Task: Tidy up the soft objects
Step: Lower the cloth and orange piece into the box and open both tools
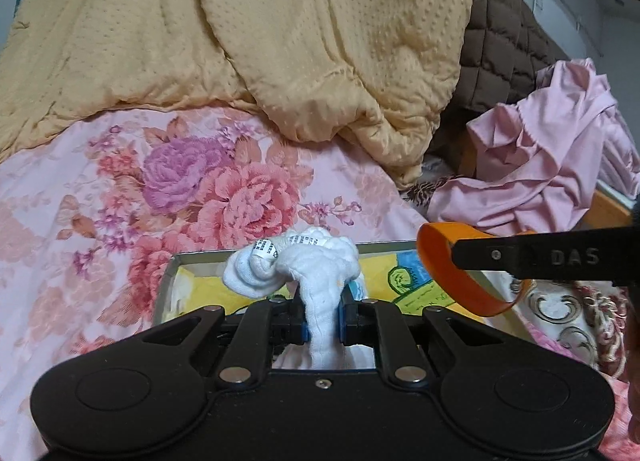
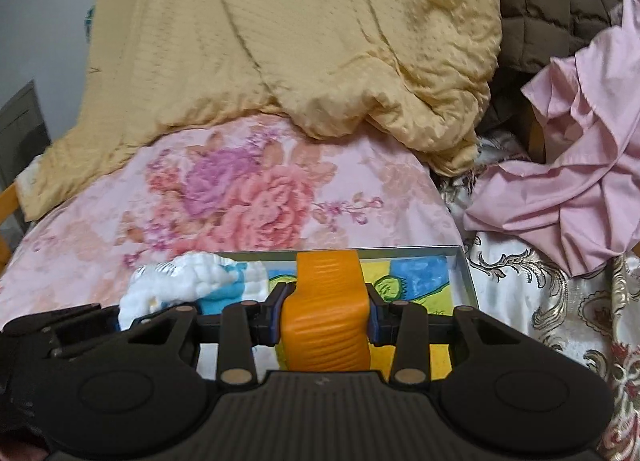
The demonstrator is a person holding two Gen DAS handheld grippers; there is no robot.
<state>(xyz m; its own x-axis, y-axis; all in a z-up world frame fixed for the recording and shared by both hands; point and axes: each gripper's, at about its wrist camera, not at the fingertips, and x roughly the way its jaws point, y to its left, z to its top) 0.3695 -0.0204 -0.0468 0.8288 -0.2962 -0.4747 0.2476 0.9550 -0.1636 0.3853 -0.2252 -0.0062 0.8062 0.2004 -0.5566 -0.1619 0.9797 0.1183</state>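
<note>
Left gripper (image 1: pixel 322 323) clenched nearly shut on white sock (image 1: pixel 304 273); right gripper (image 2: pixel 325 319) partly open, gripped orange band (image 2: pixel 324 321), over tray (image 2: pixel 466 273)

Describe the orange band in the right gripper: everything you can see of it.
The orange band is a wide loop of what looks like soft rubber or silicone, ribbed across its outer face and smooth inside. The right gripper is shut on it, blue-edged pads pressing both sides, so the loop bulges forward past the fingers. From the left wrist view it shows as an open oval, held above the shallow metal tray. Nothing else visibly touches it.
</note>
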